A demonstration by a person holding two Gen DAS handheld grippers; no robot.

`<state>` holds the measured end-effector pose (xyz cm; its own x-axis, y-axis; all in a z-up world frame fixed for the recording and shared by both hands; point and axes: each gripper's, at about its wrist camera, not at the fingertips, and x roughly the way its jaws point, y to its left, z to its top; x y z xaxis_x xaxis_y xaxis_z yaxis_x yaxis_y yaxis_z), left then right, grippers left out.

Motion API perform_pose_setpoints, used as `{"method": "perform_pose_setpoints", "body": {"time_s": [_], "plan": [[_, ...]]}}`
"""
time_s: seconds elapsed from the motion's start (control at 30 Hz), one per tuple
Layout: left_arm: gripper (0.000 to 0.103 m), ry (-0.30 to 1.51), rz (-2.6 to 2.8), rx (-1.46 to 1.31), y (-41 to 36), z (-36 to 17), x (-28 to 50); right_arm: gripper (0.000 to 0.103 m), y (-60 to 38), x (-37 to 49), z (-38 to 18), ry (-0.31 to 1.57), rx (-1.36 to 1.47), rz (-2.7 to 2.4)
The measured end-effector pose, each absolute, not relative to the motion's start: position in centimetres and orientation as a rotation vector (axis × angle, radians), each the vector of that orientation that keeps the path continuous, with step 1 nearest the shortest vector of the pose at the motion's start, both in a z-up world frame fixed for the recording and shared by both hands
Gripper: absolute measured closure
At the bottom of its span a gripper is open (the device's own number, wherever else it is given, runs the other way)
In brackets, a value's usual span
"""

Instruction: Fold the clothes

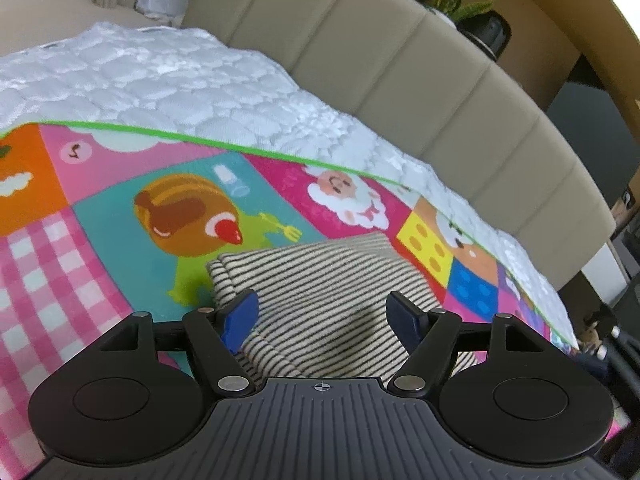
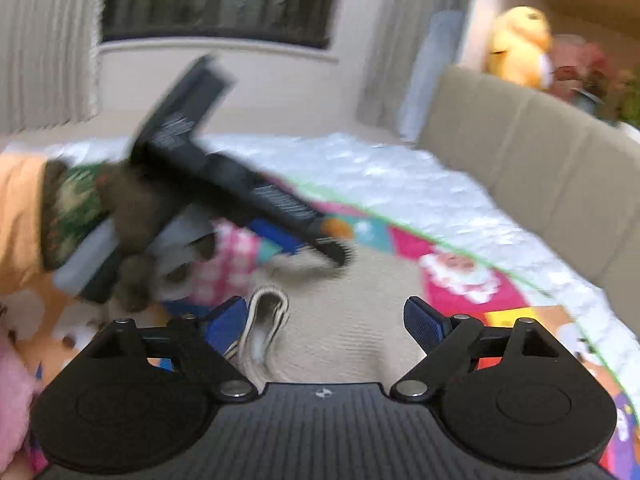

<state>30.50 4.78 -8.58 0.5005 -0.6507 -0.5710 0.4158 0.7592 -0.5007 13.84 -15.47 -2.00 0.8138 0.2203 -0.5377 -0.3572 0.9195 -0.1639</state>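
Observation:
A folded garment with thin black and cream stripes (image 1: 320,280) lies on the colourful play mat (image 1: 120,240). My left gripper (image 1: 322,318) hovers over its near part, blue pads wide apart and open, not pressing the cloth. The blurred right wrist view shows the same garment (image 2: 360,320) as a pale patch with a folded edge looping up by the left pad. My right gripper (image 2: 326,320) stands open above it, with nothing pinched. In that view a gloved hand (image 2: 132,220) holds the left gripper (image 2: 320,240) over the far side of the garment.
The mat covers a white quilted mattress (image 1: 180,80). A beige padded headboard (image 1: 400,80) curves along the right, with potted plants (image 1: 460,0) behind it. A yellow plush toy (image 2: 520,48) sits on a ledge, and something pink and fluffy (image 2: 12,380) lies at the left edge.

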Motion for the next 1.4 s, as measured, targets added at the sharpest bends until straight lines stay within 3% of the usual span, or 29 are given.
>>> {"method": "perform_pose_setpoints", "body": {"time_s": [0.07,0.2,0.33,0.63,0.67,0.73,0.8,0.97,1.27,1.33,1.4], "plan": [[0.026,0.817,-0.637,-0.327,5.4,-7.9,30.0,0.016,-16.6,14.1,-2.0,0.545,-0.223,0.254],[0.02,0.853,-0.565,-0.293,6.4,-7.2,28.7,0.029,-18.0,17.1,-4.8,0.67,-0.129,0.191],[0.016,0.945,-0.604,-0.355,6.5,-8.2,28.1,0.029,-17.7,17.9,-8.2,0.764,-0.091,0.192],[0.017,1.034,-0.634,-0.291,4.2,-11.1,28.6,0.03,-20.1,18.7,-5.1,0.695,0.031,0.229],[0.017,1.037,-0.636,-0.293,4.3,-11.2,28.7,0.031,-20.1,19.3,-4.3,0.677,0.031,0.228],[0.017,1.039,-0.639,-0.288,4.3,-11.3,28.7,0.044,-19.5,21.6,-3.5,0.652,0.005,0.229],[0.017,1.038,-0.64,-0.28,4.3,-11.3,28.6,0.044,-18.7,24.1,-3.6,0.672,-0.012,0.226],[0.017,1.037,-0.639,-0.27,4.6,-11.4,28.8,0.041,-17.4,28.9,-7.5,0.818,-0.066,0.175],[0.014,1.029,-0.651,-0.267,4.5,-11.4,29.1,0.03,-20.7,25.4,-4.8,0.739,0.045,0.186],[0.016,1.023,-0.677,-0.297,4.8,-10.8,28.9,0.021,-22.1,24.2,-4.6,0.75,0.093,0.207],[0.013,1.02,-0.715,-0.333,5.0,-10.3,28.7,0.019,-23.2,23.5,-5.0,0.78,0.142,0.233]]}}
